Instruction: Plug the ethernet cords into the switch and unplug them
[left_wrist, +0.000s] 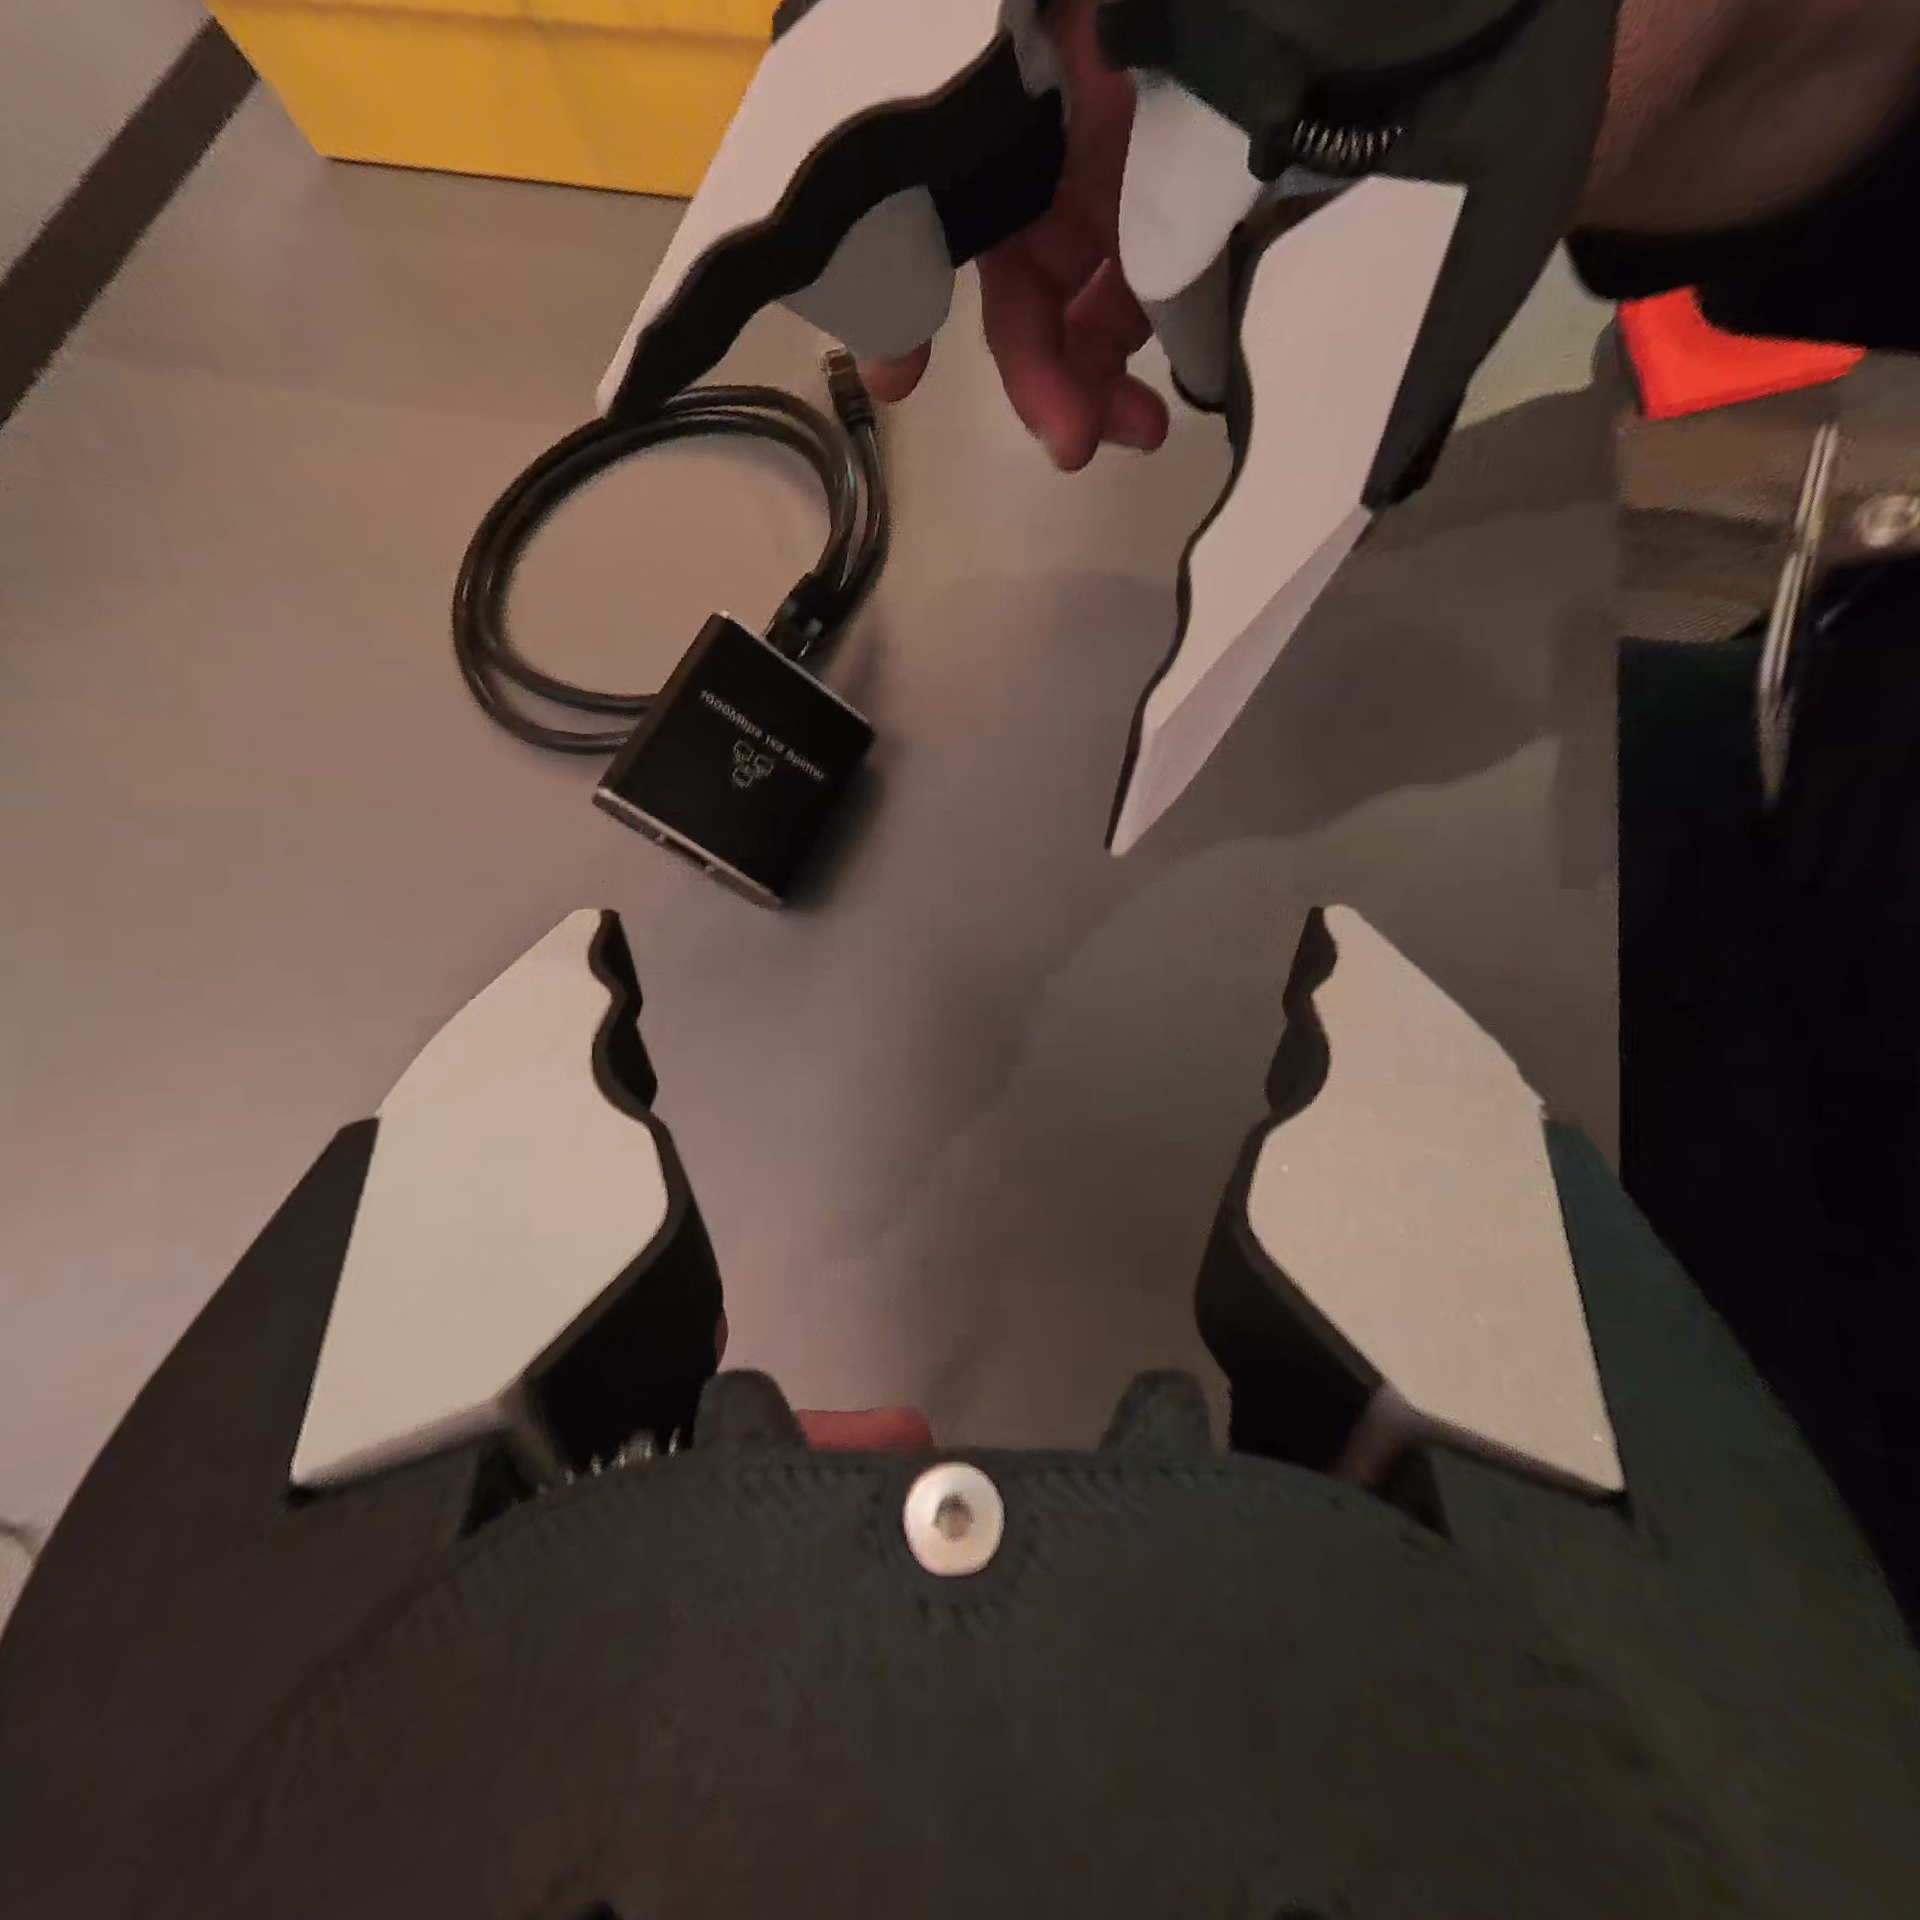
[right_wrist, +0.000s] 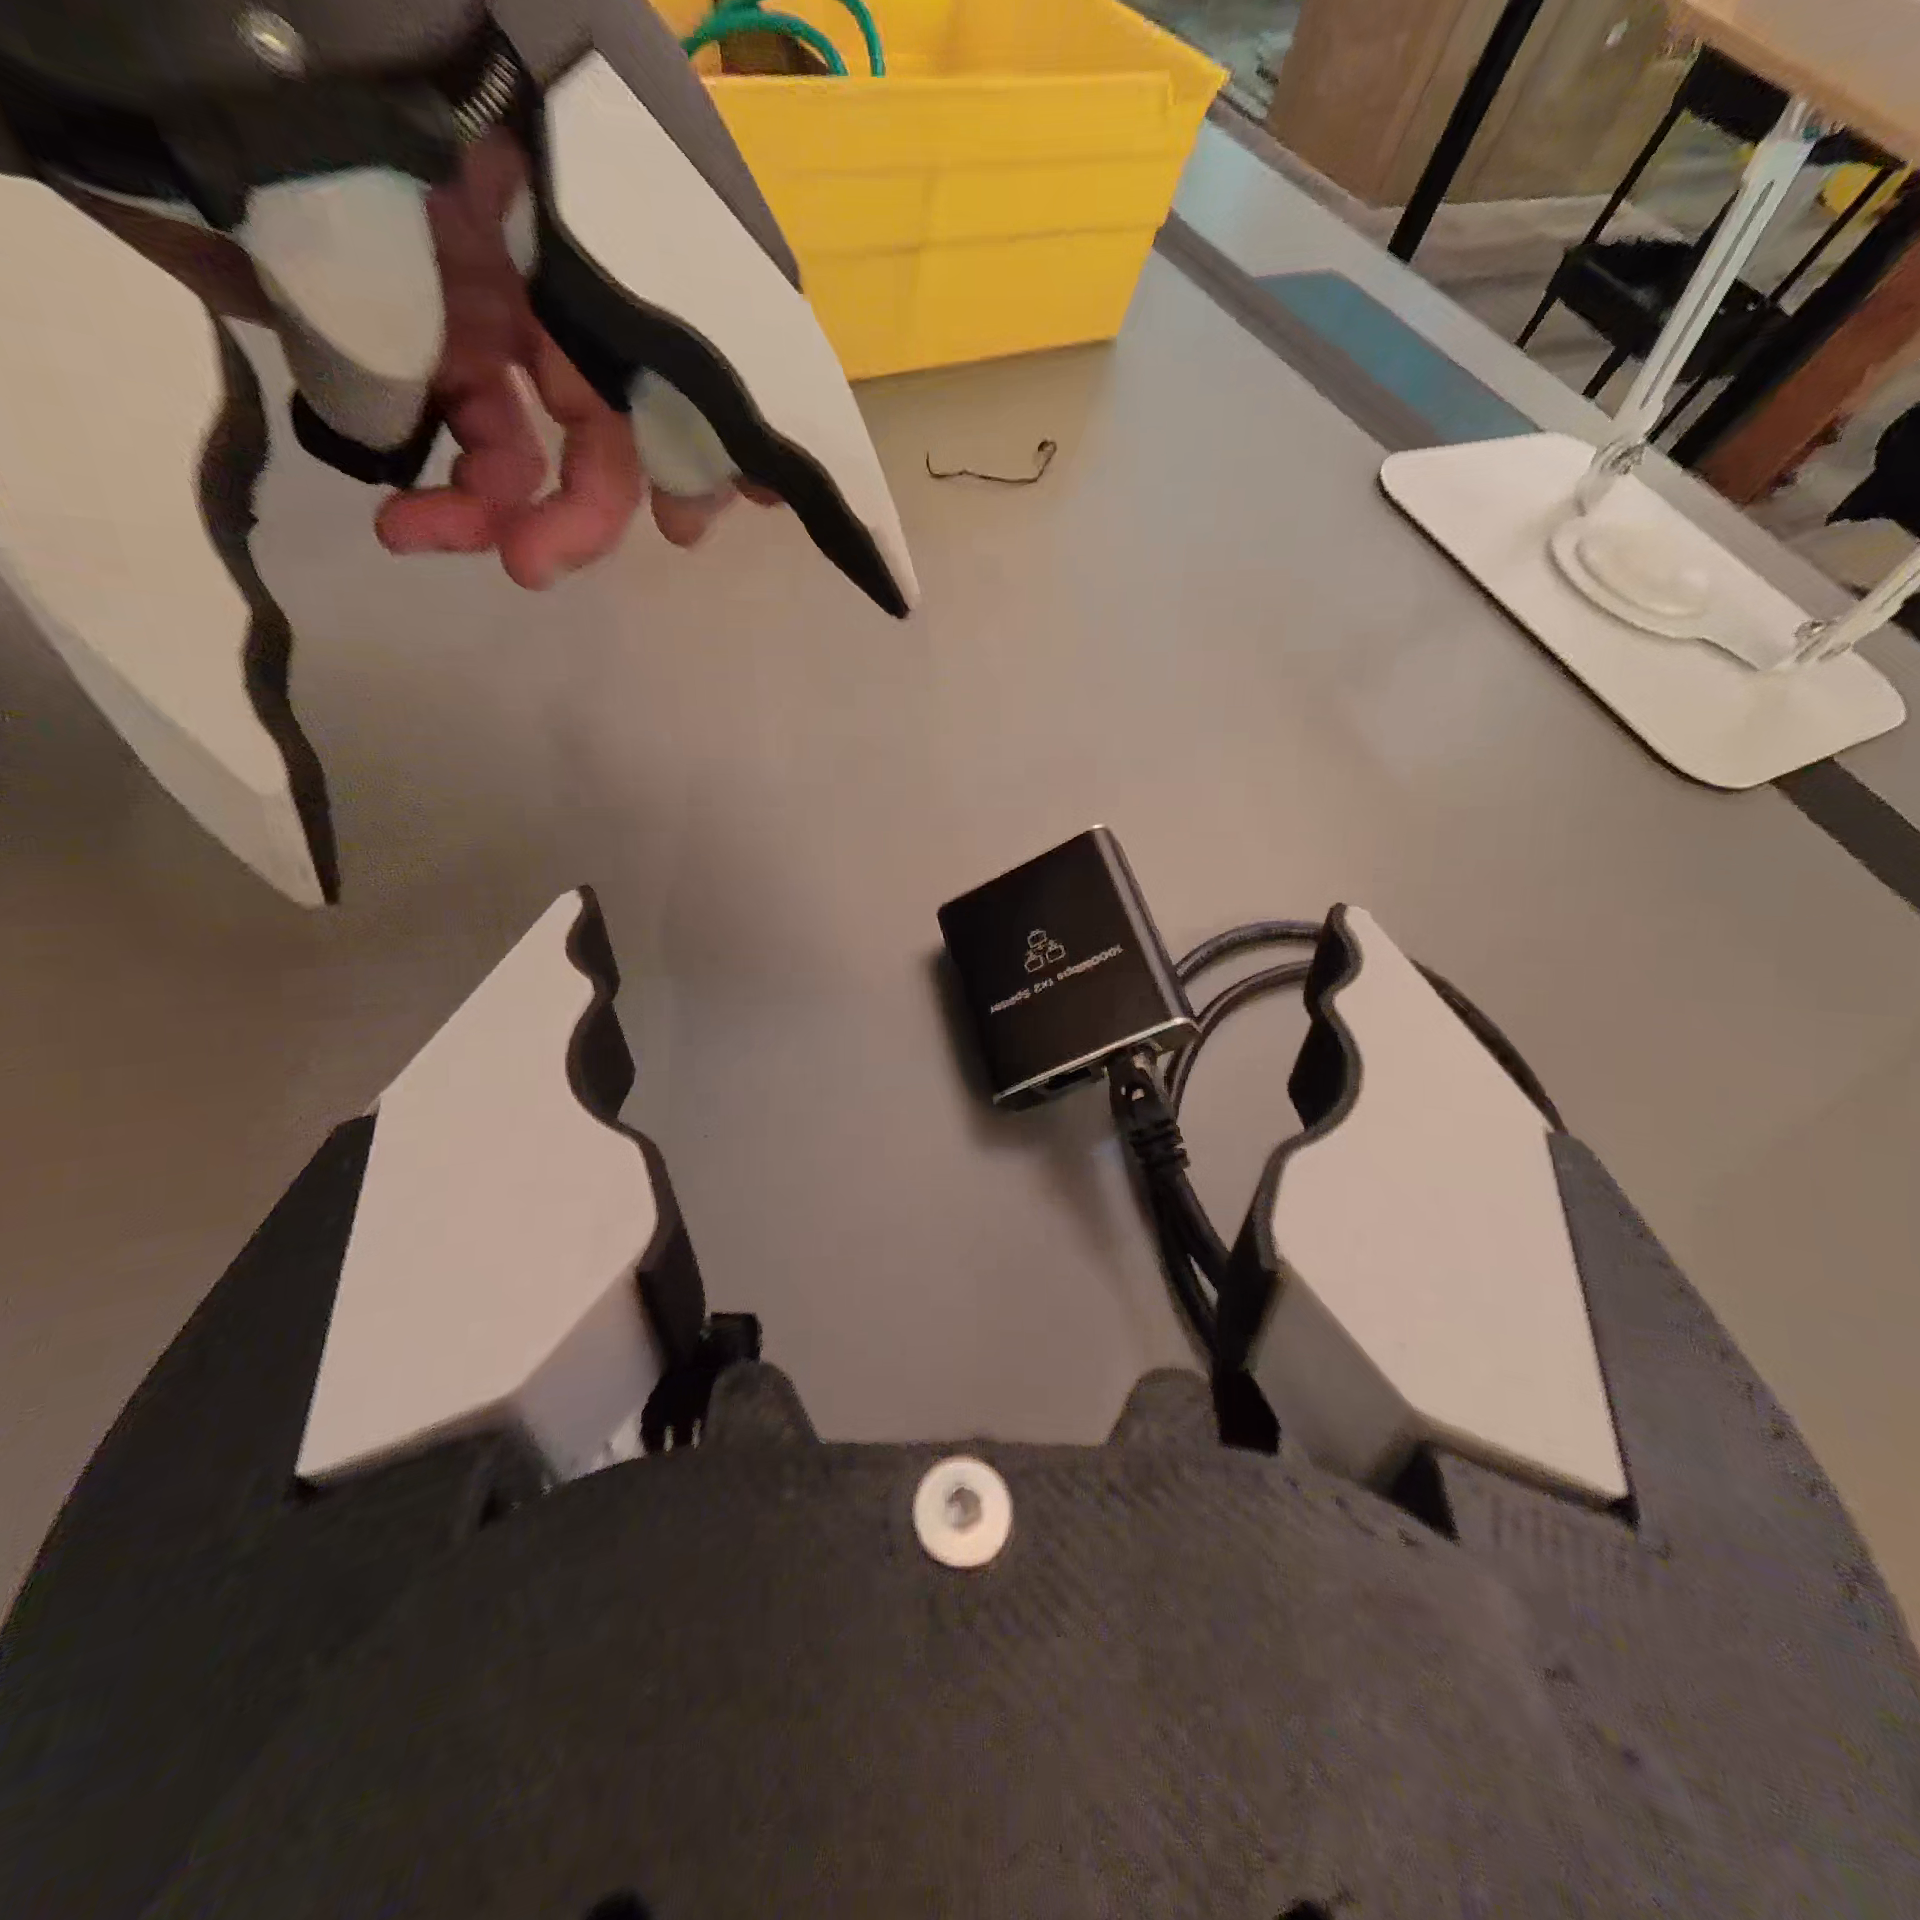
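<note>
Both grippers, left gripper (left_wrist: 961, 914) and right gripper (right_wrist: 961, 904), gape empty; light switch (right_wrist: 1065, 961) may skid, so pinch the stiff plug boot (right_wrist: 1148, 1117) at five o'clock.

right gripper (right_wrist: 961, 914) jaws wide, empty — switch (right_wrist: 1060, 961) on table (right_wrist: 727, 727) | cord (right_wrist: 1153, 1132) plugged in | yellow bin (right_wrist: 987, 208) behind

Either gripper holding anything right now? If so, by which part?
Nothing held. Left gripper and right gripper are both open above the table. The cable, one end plugged into the switch, lies untouched.
</note>
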